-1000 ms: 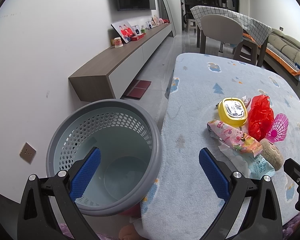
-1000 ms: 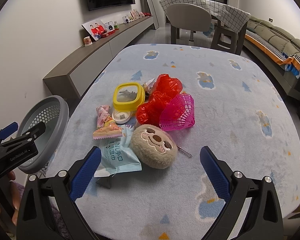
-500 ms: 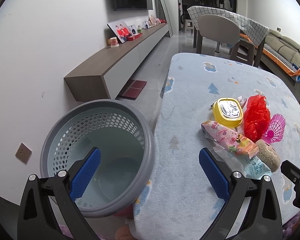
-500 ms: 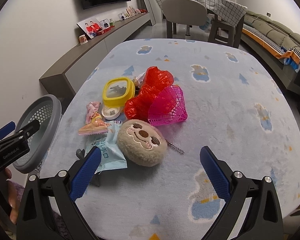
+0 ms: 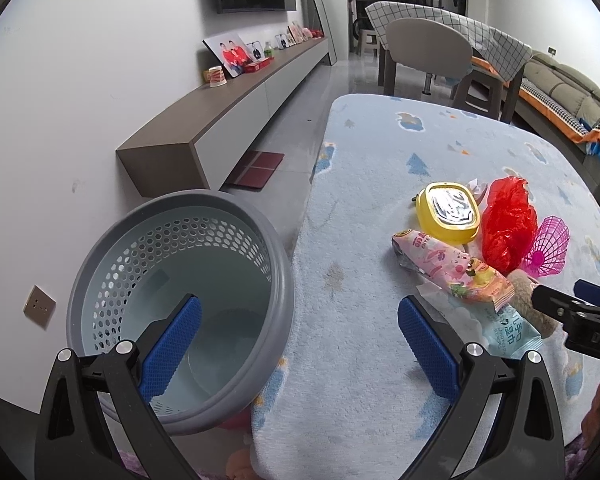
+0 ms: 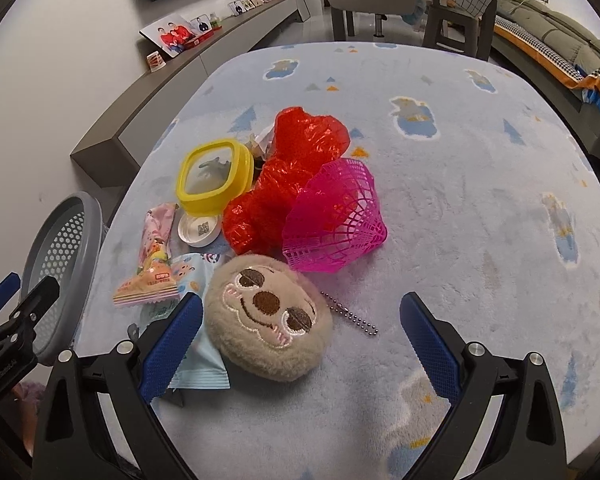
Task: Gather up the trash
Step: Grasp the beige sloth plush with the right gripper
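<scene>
A heap of items lies on the blue fleece-covered table: a red crumpled plastic bag, a pink mesh net, a pink snack wrapper, a pale blue wipe packet, a white cap, a yellow lidded box and a beige plush sloth face. My right gripper is open, low over the plush. My left gripper is open, straddling the rim of the grey perforated bin beside the table. The same heap shows in the left wrist view: wrapper, red bag.
A long low wall cabinet with photo frames runs along the left. A grey chair, a checked-cloth table and a sofa stand at the back. A red mat lies on the floor. A person's hand shows at the bottom left.
My right gripper has moved down and forward toward the heap; the plush now sits between its fingers. My left gripper has shifted a little, with the bin and table edge still under it.
</scene>
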